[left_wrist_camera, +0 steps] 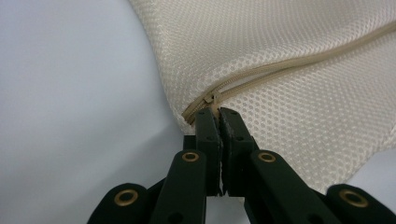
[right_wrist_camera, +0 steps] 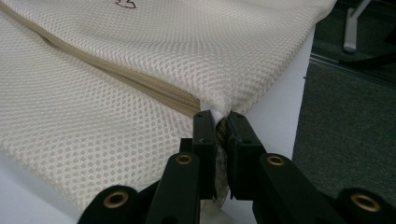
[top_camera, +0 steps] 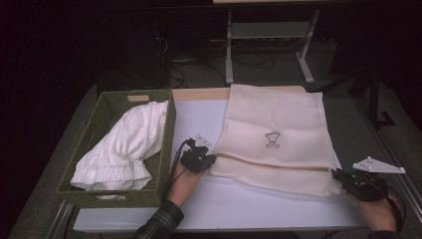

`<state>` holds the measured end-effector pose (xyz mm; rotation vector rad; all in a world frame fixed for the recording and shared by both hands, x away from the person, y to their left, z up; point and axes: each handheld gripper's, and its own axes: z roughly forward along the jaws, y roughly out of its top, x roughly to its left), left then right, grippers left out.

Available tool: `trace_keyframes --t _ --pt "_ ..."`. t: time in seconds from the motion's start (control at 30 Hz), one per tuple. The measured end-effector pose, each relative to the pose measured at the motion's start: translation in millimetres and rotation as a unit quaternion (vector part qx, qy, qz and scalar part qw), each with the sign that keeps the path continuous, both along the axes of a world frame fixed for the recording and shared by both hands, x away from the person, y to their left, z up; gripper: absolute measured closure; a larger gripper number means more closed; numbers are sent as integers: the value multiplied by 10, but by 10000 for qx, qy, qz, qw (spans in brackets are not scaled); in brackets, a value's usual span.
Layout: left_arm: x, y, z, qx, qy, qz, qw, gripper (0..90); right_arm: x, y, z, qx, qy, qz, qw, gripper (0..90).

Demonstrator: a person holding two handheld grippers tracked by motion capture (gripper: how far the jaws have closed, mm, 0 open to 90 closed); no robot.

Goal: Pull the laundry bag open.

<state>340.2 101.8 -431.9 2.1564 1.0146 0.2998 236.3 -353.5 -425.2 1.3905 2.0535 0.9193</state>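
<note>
Mesh bag (top_camera: 276, 132): cream, netted weave, lying flat on the right half of the table (top_camera: 199, 119), its far edge reaching the table's far edge, its near edge short of the table's near edge. Small dark emblem (top_camera: 271, 139) printed near its middle. One zip (top_camera: 278, 164) running across the bag parallel to the table's near edge, from the bag's left end to its right end.

Zip slider (left_wrist_camera: 211, 97): at the bag's left end, tan like the tape, teeth closed behind it in the left gripper view.

Left gripper (top_camera: 215, 158): held at the bag's left end, near the middle of the table; fingers (left_wrist_camera: 208, 135) closed together on the zip's end just below the slider.

Right gripper (top_camera: 334, 174): held at the bag's right end, near the table's right edge; fingers (right_wrist_camera: 204, 135) clamped on the mesh corner where the zip ends, fabric bunched between them.

Basket (top_camera: 94, 129): green, woven, rectangular, along the table's left edge, well apart from the bag.

White garment (top_camera: 124, 144): gathered cloth heaped in the basket, one end hanging over the basket's far right rim.

Sleeve (top_camera: 161, 221): plaid, at the table's near edge behind the left gripper
</note>
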Motion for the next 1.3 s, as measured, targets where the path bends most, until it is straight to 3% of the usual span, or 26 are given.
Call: trace_keyframes --t 0.27,0.6,0.97,1.1,1.3 --pt "183 -69 4 -71 -54 84 9999 871 85 -24 -12 21 -25 -35 10000 829" --pt "484 -144 71 -260 -283 202 9991 871 239 -5 -22 49 -98 -58 9999 828" --pt "817 -253 65 -111 -345 259 9990 870 401 1 -67 -62 -65 -17 10000 823" --pt "886 -278 11 54 -290 234 9993 870 449 -14 -92 -48 -33 -37 10000 821" --pt "905 -263 -30 129 -137 194 9996 860 463 -30 -121 29 62 -22 10000 777"
